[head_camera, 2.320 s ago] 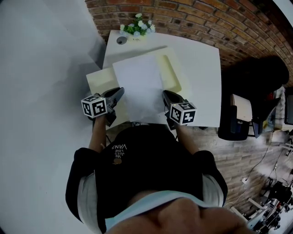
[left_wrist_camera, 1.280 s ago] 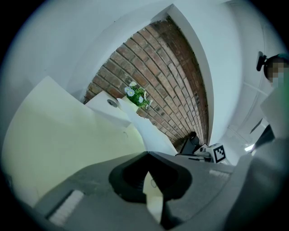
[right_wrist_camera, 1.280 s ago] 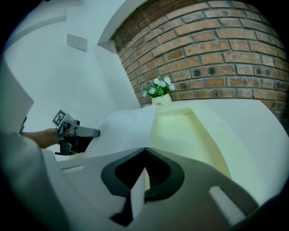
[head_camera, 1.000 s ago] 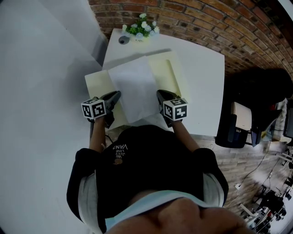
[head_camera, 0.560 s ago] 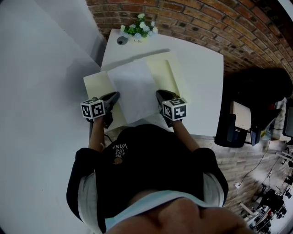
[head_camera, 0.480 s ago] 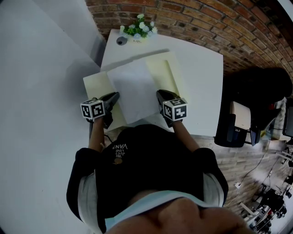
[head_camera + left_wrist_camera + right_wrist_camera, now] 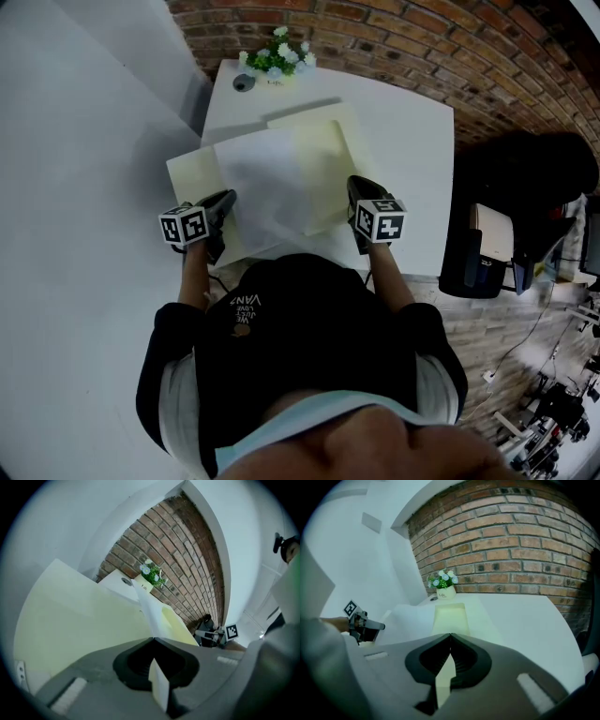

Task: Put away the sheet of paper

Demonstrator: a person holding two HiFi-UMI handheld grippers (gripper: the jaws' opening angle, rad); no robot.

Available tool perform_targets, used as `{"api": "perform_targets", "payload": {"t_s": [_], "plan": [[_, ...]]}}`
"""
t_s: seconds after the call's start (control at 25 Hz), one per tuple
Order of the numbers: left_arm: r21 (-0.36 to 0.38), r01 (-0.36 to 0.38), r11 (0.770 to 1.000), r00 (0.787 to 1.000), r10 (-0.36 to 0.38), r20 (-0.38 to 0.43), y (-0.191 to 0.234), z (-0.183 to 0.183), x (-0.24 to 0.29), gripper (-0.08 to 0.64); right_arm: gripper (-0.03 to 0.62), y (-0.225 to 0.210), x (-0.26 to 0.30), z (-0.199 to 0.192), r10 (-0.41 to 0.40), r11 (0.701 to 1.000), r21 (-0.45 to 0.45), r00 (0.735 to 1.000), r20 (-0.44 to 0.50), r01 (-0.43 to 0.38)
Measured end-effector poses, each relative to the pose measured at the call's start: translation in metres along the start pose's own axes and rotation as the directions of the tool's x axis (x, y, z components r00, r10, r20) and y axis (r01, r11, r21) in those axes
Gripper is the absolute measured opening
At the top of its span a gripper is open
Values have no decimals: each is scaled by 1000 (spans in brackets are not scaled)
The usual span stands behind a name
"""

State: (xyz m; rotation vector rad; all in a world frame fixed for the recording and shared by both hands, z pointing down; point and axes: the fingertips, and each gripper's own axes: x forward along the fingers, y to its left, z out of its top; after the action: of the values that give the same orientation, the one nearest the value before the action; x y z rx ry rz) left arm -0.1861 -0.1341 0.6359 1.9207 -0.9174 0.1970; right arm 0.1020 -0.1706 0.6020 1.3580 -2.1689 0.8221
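Sheet of paper point(image 7: 262, 183): thin, matt white rectangle, slightly bowed, lying on the open Folder in the middle of the Bench; its right side meets the yellow flap.
Folder point(image 7: 192, 173): smooth pale-yellow card, opened flat; its left leaf shows beside the sheet.
Left tool point(image 7: 223, 202): jaws closed on the sheet's left edge, which rises thin from between them.
Right tool point(image 7: 359, 192): jaws clamped on the folder's right flap.
Bench point(image 7: 412, 150): smooth, white, square-cornered.
Brick wall point(image 7: 394, 37): rough, red.
Flower pot point(image 7: 274, 58): small, at the far edge.
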Motion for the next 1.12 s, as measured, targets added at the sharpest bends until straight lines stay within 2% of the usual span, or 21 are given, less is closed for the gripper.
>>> {"api": "perform_targets", "payload": {"t_s": [0.44, 1.12], "plan": [[-24, -54, 998, 999, 54, -9, 8, -8, 1, -2, 0, -34, -10, 9, -54, 999, 0, 998, 20, 54], [-36, -69, 997, 998, 69, -10, 1, -7, 17, -2, 0, -61, -3, 0, -69, 998, -11, 997, -28, 69]]}}
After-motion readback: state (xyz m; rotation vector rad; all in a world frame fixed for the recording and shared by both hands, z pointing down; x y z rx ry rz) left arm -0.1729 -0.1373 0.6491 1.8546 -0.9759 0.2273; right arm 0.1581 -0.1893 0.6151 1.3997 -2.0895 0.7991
